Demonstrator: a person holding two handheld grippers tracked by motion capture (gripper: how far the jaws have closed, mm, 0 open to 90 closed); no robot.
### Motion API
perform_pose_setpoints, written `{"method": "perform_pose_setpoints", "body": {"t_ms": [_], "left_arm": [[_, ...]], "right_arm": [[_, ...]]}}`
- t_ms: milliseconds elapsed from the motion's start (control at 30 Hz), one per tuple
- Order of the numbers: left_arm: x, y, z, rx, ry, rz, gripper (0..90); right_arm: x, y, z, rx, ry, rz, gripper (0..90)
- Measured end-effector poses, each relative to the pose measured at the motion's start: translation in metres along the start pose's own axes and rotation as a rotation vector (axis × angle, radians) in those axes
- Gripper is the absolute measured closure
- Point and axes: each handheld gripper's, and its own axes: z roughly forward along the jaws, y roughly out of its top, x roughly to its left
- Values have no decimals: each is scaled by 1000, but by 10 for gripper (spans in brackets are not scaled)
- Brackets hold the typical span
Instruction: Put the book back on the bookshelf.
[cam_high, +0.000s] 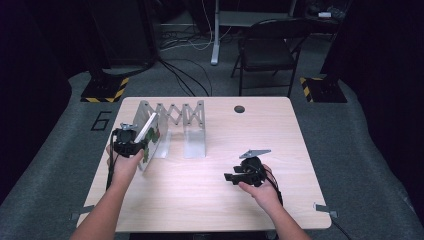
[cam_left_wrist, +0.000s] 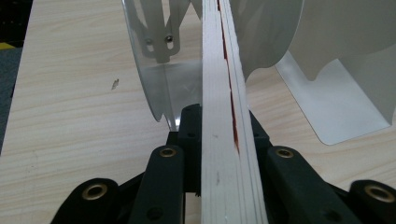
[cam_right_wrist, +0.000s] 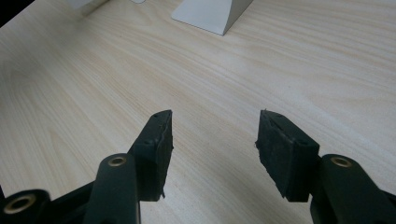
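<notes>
My left gripper (cam_high: 136, 145) is shut on a thin book (cam_high: 148, 136) with a white cover and a red and green picture, held on edge and tilted. In the left gripper view the book (cam_left_wrist: 224, 93) runs up between the black jaws, its page edges toward the camera. Its far end sits in the left slot of a white expanding metal book rack (cam_high: 172, 122), whose dividers (cam_left_wrist: 154, 70) stand on either side of it. My right gripper (cam_high: 231, 177) rests low over the table at the right. Its jaws stand apart over bare wood, and its fingertips (cam_right_wrist: 159, 135) hold nothing.
The light wood table (cam_high: 210, 200) has a round cable hole (cam_high: 239, 109) near its far edge. A black folding chair (cam_high: 267, 50) stands beyond the table, with yellow-striped stand bases (cam_high: 105, 90) at the far corners. A foot of the rack (cam_right_wrist: 210, 14) lies ahead of the right gripper.
</notes>
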Motion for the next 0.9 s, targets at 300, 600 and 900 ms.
{"method": "perform_pose_setpoints", "body": {"t_ms": [300, 600, 900], "left_arm": [[-4, 0, 4, 20, 7, -2, 756], [-2, -4, 8, 38, 4, 1, 750], [-5, -5, 8, 38, 3, 2, 722]], "right_arm": [[0, 0, 0, 6, 3, 1, 454], [-1, 0, -1, 6, 1, -1, 454], [1, 0, 0, 10, -1, 7, 454]]}}
